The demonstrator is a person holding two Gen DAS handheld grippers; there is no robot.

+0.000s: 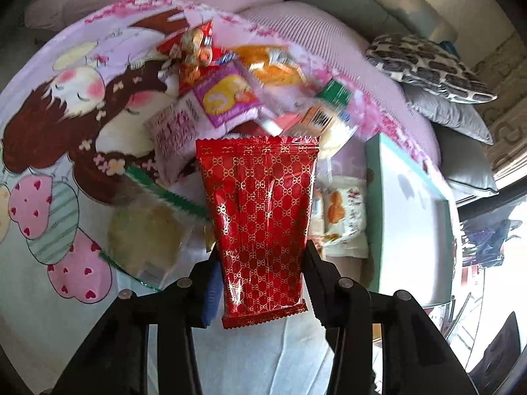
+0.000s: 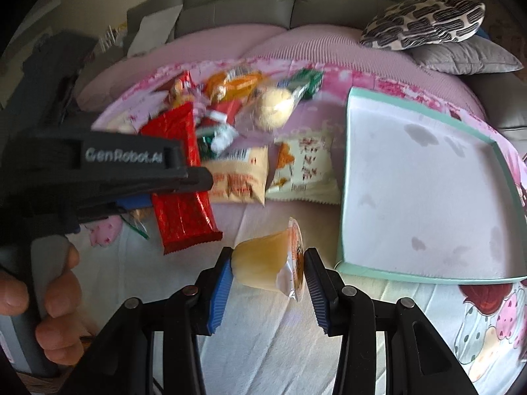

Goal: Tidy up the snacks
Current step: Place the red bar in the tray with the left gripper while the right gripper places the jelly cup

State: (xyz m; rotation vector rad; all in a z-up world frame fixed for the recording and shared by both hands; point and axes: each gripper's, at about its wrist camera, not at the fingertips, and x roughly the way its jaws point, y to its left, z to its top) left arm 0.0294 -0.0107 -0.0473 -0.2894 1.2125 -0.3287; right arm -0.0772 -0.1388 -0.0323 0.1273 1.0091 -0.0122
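Both claws were clenched: the left gripper [image 1: 260, 260] on a red packet [image 1: 260, 217], the right gripper [image 2: 268, 271] on a jelly cup [image 2: 263, 260], whose slick, rounded sides could squirt free before reaching the tray [image 2: 349, 177] to its right.

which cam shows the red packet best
Left wrist: the red packet fills the centre, sharp and face-on between the left gripper fingers. The right wrist view shows it blurred, side-on and partly hidden.
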